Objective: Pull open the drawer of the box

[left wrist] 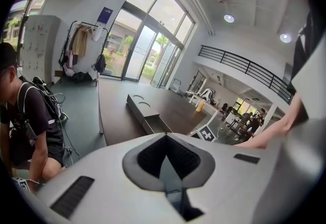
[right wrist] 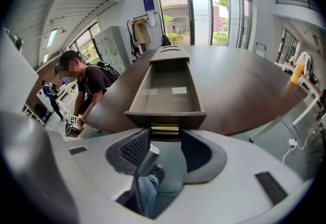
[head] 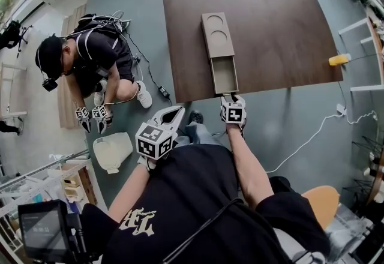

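Box (head: 216,33) sits lengthwise mid-table (head: 282,29). Its drawer (head: 224,74) is slid out toward the near edge, inside bare, so the pull looks about done. The drawer front is right at the table's near edge, w/ the person standing just behind it, prob. so the pull runs straight back toward the body.

Right claw (right wrist: 164,139): jaws spread fairly wide, tips on either side of the brass handle (right wrist: 164,129) on the drawer front. The handle fills the gap, so I read it as grasping the handle by its ends.

Left claw (head: 178,110): off the table, near side, left of the drawer, close to the torso. Prob. parked since the job needs one hand. Jaws clenched together, nothing btwn them.
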`<state>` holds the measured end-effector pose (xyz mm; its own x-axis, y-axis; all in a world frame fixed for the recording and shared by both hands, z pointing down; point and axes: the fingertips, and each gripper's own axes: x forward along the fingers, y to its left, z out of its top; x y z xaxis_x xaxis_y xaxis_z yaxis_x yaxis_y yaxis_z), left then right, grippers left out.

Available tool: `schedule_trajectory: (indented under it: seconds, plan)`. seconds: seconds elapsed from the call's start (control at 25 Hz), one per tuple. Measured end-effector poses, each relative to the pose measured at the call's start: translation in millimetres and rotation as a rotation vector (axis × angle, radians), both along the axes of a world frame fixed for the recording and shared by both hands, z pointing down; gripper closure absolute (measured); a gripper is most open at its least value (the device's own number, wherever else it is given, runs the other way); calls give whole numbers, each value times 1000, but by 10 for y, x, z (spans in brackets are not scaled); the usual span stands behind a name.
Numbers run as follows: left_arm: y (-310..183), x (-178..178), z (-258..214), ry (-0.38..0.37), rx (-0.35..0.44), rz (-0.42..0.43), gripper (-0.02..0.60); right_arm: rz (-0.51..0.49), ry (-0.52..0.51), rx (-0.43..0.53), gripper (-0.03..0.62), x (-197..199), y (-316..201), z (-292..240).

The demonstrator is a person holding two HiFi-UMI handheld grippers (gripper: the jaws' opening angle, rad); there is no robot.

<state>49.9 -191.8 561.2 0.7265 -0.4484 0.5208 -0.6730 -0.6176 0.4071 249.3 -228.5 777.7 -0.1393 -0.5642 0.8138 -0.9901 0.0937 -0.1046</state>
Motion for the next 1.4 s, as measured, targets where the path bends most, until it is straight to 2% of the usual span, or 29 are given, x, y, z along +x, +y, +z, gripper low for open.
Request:
schedule_trajectory:
  seconds: [0.16, 0.44, 0.52, 0.56, 0.88, 1.12, 1.4]
  plan:
    - [65, -30, -14, 4, 8, 25, 575, 45, 3, 1, 433, 41, 131, -45]
    - [311, -281, -92, 32, 14, 77, 575, 207, -42, 38, 436, -2, 536, -345]
    - [409, -331, -90, 35, 21, 103, 574, 227, -42, 62, 531, -42, 649, -431]
    - [466, -361, -100, 37, 25, 119, 574, 234, -47, 78, 605, -78, 711, -491]
    - [985, -903, -254, 65, 34, 200, 575, 298, -119, 247, 608, -712, 1257, -1157]
    - [1386, -1241, -216, 61, 24, 264, 575, 270, -209, 332, 608, -1294, 1651, -1536]
    - [1873, -1351, -278, 86, 45, 262, 575, 161, -207, 349, 608, -1680, 2244, -1752]
